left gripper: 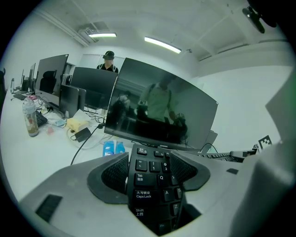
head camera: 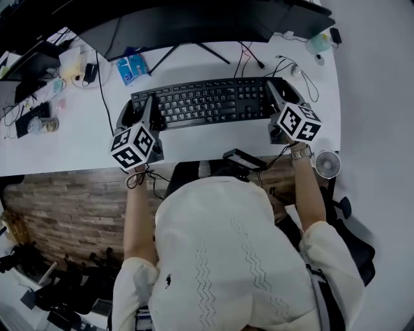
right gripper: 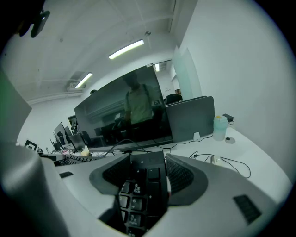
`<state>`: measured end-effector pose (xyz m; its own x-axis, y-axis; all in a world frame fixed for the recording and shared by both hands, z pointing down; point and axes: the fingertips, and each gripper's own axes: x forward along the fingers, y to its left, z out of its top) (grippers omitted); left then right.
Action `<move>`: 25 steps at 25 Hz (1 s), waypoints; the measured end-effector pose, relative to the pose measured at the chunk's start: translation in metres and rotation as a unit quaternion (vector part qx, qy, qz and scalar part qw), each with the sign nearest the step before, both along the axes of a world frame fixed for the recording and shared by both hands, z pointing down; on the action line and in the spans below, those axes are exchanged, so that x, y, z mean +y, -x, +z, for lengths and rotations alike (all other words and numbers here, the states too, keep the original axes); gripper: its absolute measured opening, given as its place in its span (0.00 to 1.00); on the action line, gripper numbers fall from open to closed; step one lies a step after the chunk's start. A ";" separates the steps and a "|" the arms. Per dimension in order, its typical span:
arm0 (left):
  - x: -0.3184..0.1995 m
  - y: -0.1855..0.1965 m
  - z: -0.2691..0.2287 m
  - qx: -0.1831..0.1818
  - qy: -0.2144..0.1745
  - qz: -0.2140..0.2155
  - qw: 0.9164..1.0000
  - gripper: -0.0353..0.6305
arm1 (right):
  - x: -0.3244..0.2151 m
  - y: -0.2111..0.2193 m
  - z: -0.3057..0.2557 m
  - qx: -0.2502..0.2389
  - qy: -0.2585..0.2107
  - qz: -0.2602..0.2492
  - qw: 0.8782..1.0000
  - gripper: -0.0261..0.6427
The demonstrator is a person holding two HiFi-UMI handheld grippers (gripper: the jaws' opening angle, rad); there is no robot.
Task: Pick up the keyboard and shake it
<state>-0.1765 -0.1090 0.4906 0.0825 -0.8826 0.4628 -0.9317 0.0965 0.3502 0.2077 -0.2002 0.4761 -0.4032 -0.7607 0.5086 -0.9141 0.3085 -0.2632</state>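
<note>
A black keyboard point(head camera: 208, 102) lies across the white desk point(head camera: 213, 139) below the monitor. My left gripper point(head camera: 146, 111) is shut on its left end; in the left gripper view the Tab and Caps Lock keys of the keyboard point(left gripper: 150, 185) sit between the ribbed pads point(left gripper: 114, 173). My right gripper point(head camera: 273, 97) is shut on the right end, where the number pad of the keyboard point(right gripper: 141, 185) fills the gap between its pads point(right gripper: 181, 175). The keyboard looks level; whether it rests on the desk or is just off it I cannot tell.
A wide dark monitor point(head camera: 194, 19) stands behind the keyboard on a tripod foot. Blue packets point(head camera: 132, 67), a cable and clutter lie at the back left. Cables and a mouse point(head camera: 295, 68) lie at the back right, with a pale cup point(head camera: 318, 42). A small fan point(head camera: 327, 164) sits at the desk's front right.
</note>
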 end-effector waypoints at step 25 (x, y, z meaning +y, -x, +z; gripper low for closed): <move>0.005 -0.004 0.090 0.022 0.098 0.016 0.995 0.45 | 0.014 -0.006 0.090 0.022 0.099 0.017 0.995 0.38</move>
